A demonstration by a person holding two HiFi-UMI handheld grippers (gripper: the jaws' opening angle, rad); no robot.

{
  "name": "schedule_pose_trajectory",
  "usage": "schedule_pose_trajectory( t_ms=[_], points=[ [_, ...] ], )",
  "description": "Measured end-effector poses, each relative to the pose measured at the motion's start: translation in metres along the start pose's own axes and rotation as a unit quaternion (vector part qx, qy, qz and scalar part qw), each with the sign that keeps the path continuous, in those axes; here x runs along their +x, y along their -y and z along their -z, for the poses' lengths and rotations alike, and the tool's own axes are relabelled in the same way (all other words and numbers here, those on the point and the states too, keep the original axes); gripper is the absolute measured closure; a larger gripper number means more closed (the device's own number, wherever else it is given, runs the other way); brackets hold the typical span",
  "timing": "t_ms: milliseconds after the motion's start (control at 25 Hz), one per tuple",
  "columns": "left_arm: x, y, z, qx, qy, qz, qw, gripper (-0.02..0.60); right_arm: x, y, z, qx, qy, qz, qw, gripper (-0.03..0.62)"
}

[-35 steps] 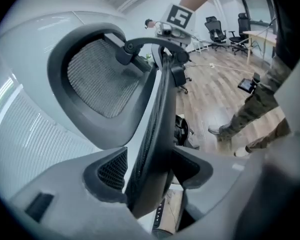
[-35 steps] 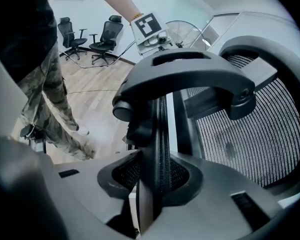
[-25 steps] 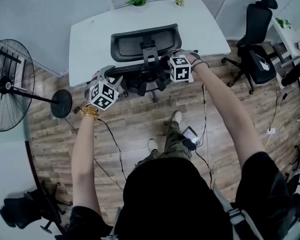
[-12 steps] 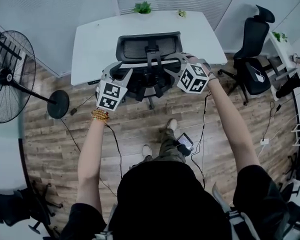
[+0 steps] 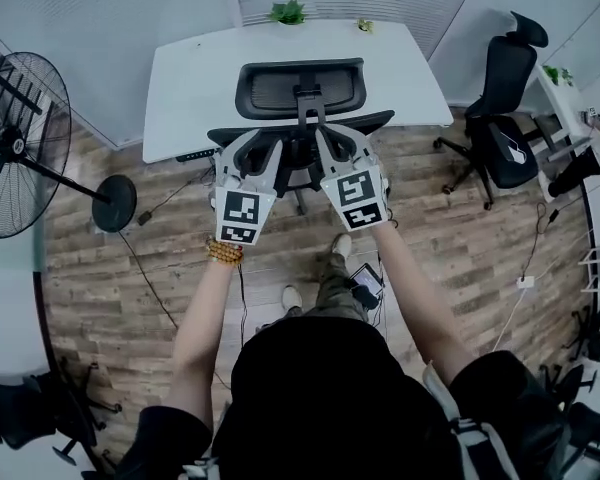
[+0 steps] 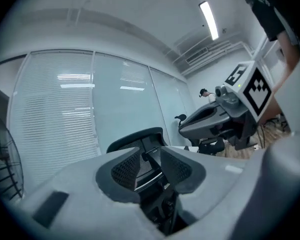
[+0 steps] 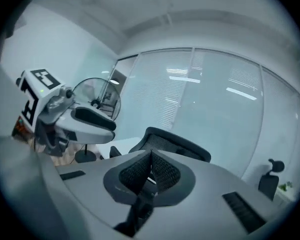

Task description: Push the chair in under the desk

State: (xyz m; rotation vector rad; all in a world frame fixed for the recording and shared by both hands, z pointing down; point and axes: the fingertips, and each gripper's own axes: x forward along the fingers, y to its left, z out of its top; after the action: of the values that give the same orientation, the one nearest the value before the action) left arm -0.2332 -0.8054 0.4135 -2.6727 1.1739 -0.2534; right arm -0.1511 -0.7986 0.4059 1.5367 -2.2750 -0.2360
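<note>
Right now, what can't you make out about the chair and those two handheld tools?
Seat of the black mesh office chair: head view, covered by its backrest and both grippers.
Whether left gripper or right gripper touches the chair: head view, their bodies cover the jaws.
Small item at the white desk's far edge: head view, too small.

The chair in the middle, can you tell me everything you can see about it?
The chair is black, with a curved see-through mesh back, a dark spine down its middle, two armrests and a legged base on the wood floor. It stands upright facing the white desk, right up at its front edge. The left claw and right claw sit just behind it; I cannot tell if they touch it.
</note>
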Motion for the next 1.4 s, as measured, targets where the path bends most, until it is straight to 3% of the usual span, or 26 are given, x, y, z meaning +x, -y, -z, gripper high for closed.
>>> schedule_pose_trajectory(
  t_ms=[160, 360, 600, 880, 1080, 1400],
  points=[
    [-0.018, 0.002, 0.011, -0.035, 0.004, -0.042, 0.9985, 0.476, -0.012, -0.019, 0.007, 0.061, 0.015, 0.049, 0.997, 0.591],
    [-0.034, 0.009, 0.031, -0.084, -0.001, -0.064, 0.9944, 0.546, -0.013, -0.041, 0.021, 0.102, 0.005, 0.040, 0.994, 0.592],
    [-0.037, 0.025, 0.061, -0.079, -0.040, -0.053, 0.9947, 0.571, -0.015, -0.061, 0.052, 0.115, -0.035, 0.019, 0.993, 0.594],
    [-0.019, 0.029, 0.073, -0.067, -0.061, -0.045, 0.9948, 0.571, -0.010, -0.041, 0.078, 0.123, -0.063, 0.009, 0.990, 0.594],
    [0.001, 0.020, 0.077, -0.052, -0.075, -0.047, 0.9947, 0.571, -0.001, -0.008, 0.091, 0.109, -0.074, 0.006, 0.991, 0.594],
    [0.022, -0.013, 0.101, -0.027, -0.129, -0.063, 0.9893, 0.571, 0.020, 0.058, 0.123, 0.017, -0.092, -0.049, 0.994, 0.594]
  ],
)
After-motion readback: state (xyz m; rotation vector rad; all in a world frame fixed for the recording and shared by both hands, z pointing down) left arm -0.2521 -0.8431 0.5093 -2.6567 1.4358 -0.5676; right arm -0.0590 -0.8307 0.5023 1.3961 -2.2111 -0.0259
